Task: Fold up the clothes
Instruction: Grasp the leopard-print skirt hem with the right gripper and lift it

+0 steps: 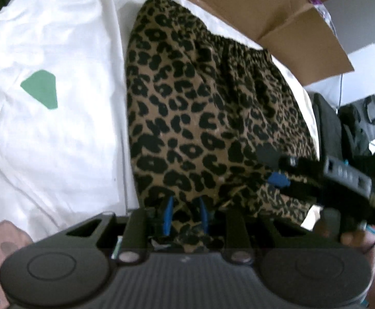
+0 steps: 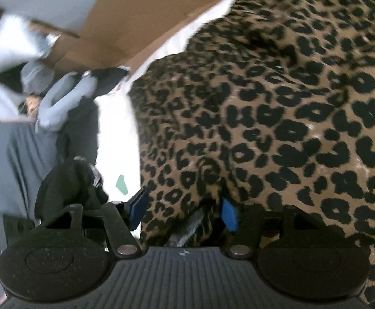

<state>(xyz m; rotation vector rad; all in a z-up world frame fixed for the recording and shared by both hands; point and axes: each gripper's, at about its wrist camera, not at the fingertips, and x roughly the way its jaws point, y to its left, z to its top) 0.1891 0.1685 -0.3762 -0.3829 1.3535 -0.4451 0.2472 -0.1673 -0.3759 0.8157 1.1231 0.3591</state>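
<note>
Left wrist view: left gripper (image 1: 186,212) pinched narrow on leopard skirt (image 1: 208,108) hem, bottom centre; right gripper (image 1: 275,170) blurred at right edge.
Right wrist view: right gripper (image 2: 183,212) jaws wide, skirt (image 2: 277,108) between pads, contact unclear; box (image 2: 115,25) blurred.

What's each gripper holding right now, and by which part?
Left gripper pinches a bunched edge of the brown-and-black leopard-print fabric garment. Right gripper stands open; fabric lies between its pads, unclamped.
</note>
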